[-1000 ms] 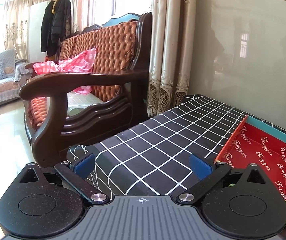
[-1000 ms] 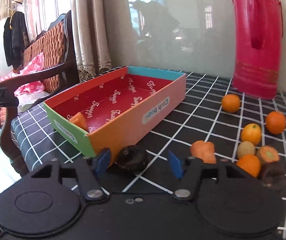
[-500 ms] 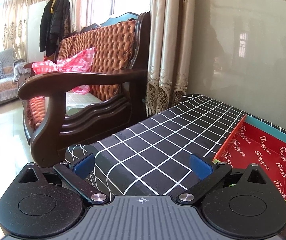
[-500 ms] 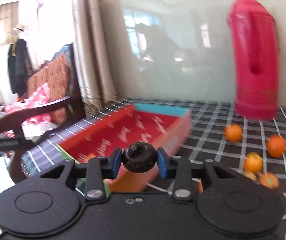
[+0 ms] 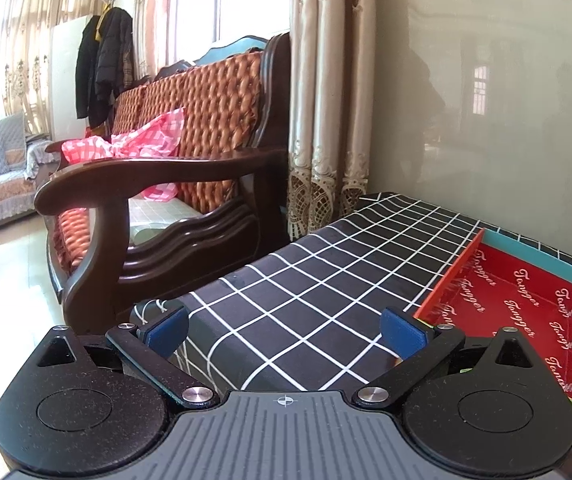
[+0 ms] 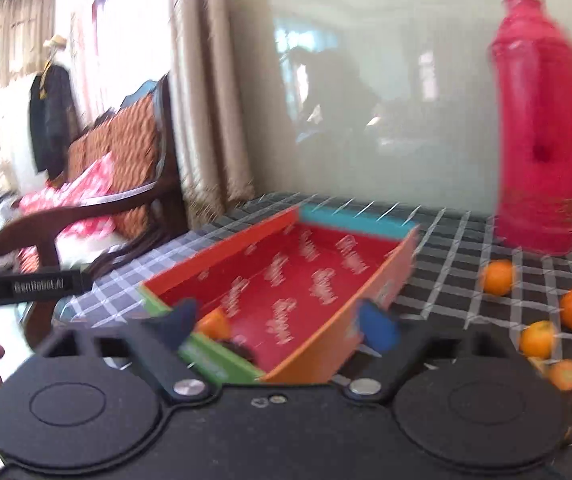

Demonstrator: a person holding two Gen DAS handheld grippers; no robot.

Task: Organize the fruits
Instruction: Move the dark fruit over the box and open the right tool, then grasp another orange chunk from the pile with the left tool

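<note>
Your right gripper [image 6: 286, 322] hangs over the near end of the red-lined box [image 6: 306, 280], lower centre of the frame; its fingers have just been opening and stand spread, nothing between them. A dark fruit [image 6: 241, 350] lies inside the box beside an orange piece [image 6: 214, 323]. Loose oranges [image 6: 498, 277] sit on the counter [image 6: 466, 240], right. Your left gripper [image 5: 283, 326] is spread wide and empty.
</note>
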